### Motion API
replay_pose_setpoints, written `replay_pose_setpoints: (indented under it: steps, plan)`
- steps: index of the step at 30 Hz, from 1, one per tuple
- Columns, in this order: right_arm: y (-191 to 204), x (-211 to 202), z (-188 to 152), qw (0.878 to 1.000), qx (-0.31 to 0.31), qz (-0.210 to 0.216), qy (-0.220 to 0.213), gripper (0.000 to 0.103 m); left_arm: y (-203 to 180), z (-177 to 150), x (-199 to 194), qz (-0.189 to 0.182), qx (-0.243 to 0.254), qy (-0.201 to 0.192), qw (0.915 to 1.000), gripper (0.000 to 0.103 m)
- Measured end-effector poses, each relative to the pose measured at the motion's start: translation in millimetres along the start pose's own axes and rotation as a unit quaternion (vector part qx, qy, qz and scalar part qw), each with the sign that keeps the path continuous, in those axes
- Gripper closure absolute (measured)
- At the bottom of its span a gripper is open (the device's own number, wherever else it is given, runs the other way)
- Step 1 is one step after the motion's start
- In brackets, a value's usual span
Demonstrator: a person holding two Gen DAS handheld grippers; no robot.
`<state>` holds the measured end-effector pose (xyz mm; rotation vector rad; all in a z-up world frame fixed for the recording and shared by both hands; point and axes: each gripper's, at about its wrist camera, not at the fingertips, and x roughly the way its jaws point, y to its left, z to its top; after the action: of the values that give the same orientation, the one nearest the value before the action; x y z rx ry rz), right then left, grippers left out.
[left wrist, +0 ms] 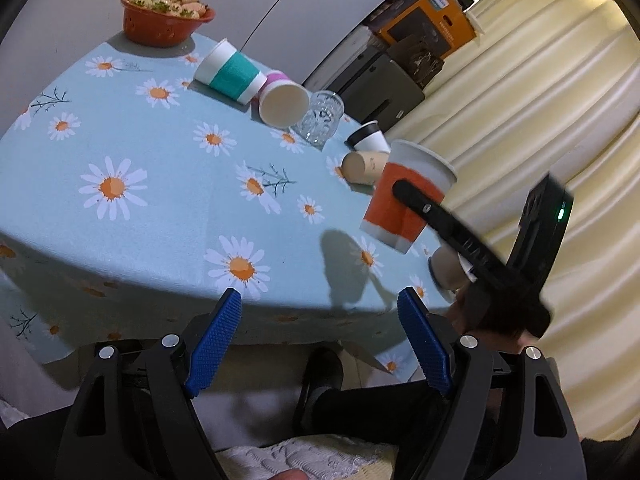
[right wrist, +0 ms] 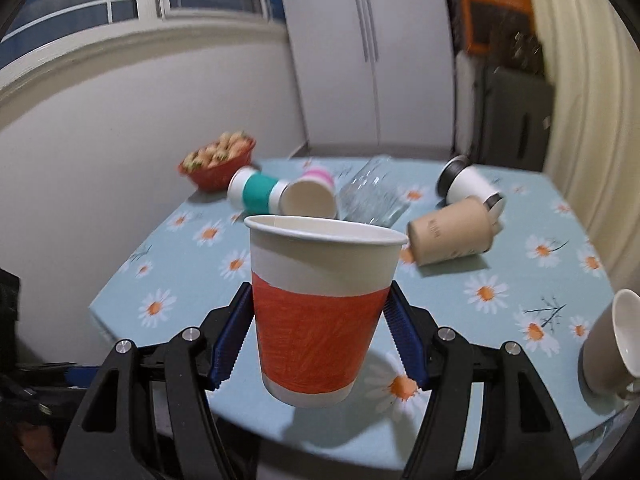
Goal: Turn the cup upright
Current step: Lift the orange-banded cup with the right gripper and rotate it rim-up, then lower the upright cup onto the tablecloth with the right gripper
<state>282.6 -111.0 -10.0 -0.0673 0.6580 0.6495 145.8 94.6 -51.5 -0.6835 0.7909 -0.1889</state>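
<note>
A white paper cup with an orange band (right wrist: pixel 316 312) is held upright, mouth up, between the blue pads of my right gripper (right wrist: pixel 320 320), a little above the daisy tablecloth (right wrist: pixel 192 280). In the left wrist view the same cup (left wrist: pixel 404 196) hangs above the table's right edge, slightly tilted, with a black right finger across it. My left gripper (left wrist: pixel 320 316) is open and empty near the table's front edge.
Lying on the table: a teal-banded cup (right wrist: pixel 256 190), a pink-banded cup (right wrist: pixel 310 196), a clear glass (right wrist: pixel 372 196), a white cup with a black lid (right wrist: pixel 466 182) and a brown cup (right wrist: pixel 452 236). A grey mug (right wrist: pixel 612 348) lies at the right. A red bowl (right wrist: pixel 218 164) stands at the back left.
</note>
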Motion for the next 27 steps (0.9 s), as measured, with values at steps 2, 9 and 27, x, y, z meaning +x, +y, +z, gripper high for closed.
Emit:
replay_pose_setpoints:
  steps: [2, 9, 27]
  plan:
    - [2.5, -3.0, -7.5, 0.999, -0.003, -0.023, -0.033, 0.037, 0.2, 0.3, -3.4, -0.005, 0.0, -0.009, 0.9999, 0.025]
    - [11.0, -4.5, -26.7, 0.989, -0.003, -0.085, -0.125, 0.037, 3.9, 2.4, -11.9, -0.017, -0.008, -0.033, 0.9993, 0.025]
    - [41.7, 24.6, -74.8, 0.967, -0.05, -0.157, -0.195, 0.037, 9.2, 4.7, -15.6, -0.022, -0.016, -0.049, 0.9984, 0.025]
